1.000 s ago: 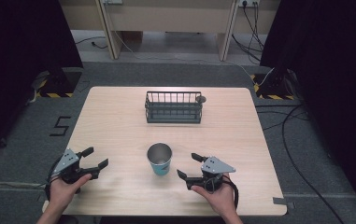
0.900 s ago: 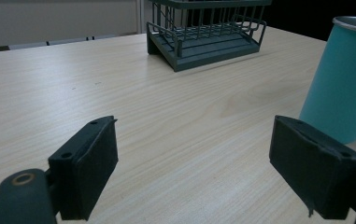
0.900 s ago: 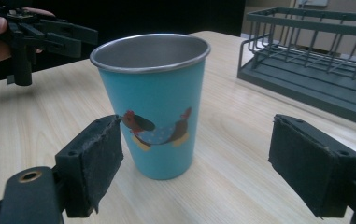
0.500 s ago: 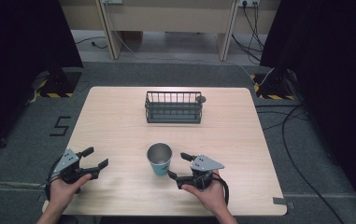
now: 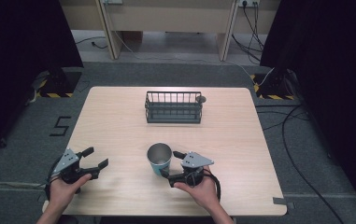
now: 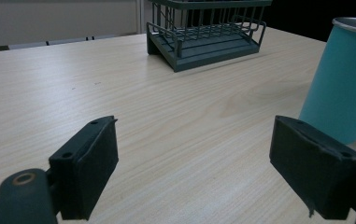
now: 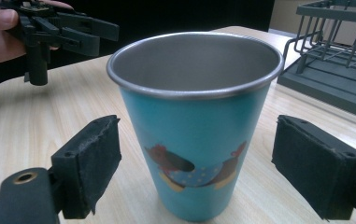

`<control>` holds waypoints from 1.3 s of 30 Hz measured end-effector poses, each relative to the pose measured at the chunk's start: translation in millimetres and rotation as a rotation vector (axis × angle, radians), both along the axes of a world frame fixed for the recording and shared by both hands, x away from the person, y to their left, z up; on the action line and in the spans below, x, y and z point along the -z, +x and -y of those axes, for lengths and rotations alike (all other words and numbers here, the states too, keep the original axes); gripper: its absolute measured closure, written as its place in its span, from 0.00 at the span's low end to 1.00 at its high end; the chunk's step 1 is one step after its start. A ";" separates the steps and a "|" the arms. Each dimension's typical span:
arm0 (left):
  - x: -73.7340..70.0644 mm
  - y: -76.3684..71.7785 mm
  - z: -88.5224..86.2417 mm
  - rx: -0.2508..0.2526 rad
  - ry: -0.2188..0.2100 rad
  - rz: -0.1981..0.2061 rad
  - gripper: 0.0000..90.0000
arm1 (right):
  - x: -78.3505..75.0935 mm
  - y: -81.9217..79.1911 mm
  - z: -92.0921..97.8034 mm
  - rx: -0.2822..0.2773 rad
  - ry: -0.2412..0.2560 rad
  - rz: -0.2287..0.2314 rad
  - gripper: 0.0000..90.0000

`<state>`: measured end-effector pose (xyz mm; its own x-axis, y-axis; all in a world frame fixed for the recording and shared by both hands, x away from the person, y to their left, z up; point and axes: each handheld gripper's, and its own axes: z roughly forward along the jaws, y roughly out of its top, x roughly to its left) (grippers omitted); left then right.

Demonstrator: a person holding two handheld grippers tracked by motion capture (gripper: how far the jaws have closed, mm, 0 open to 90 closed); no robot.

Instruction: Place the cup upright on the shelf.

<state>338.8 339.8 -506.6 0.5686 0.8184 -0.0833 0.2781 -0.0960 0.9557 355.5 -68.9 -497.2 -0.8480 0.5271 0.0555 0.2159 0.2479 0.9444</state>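
Observation:
A teal metal cup (image 5: 160, 158) with a steel rim stands upright near the table's front middle; its printed side (image 7: 192, 154) faces the right gripper view. My right gripper (image 5: 172, 165) is open, its jaws reaching toward the cup from the right, one on each side of it and not touching. In the right gripper view the right gripper (image 7: 196, 170) straddles the cup. My left gripper (image 5: 95, 158) is open at the front left, with nothing between its jaws. The left gripper view sees the left gripper (image 6: 208, 172) above bare table, the cup (image 6: 341, 84) at the right.
A dark wire basket (image 5: 173, 107) stands at the back middle of the wooden table (image 5: 119, 121), also as the basket (image 6: 203, 32) in the left gripper view. Cables (image 5: 297, 149) lie on the floor to the right.
My right gripper has moved left toward the cup until its jaws flank it. The left gripper has stayed still.

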 end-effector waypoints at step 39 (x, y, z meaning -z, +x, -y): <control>0.0 -0.1 0.0 0.005 -0.004 0.001 0.17 | 6.0 17.7 -29.2 -0.028 0.002 -0.006 0.19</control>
<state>338.7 339.8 -506.6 0.5729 0.8150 -0.0865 0.2772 -0.0933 0.9563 373.2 -39.7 -503.2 -0.8622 0.5028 0.0615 0.2143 0.2519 0.9437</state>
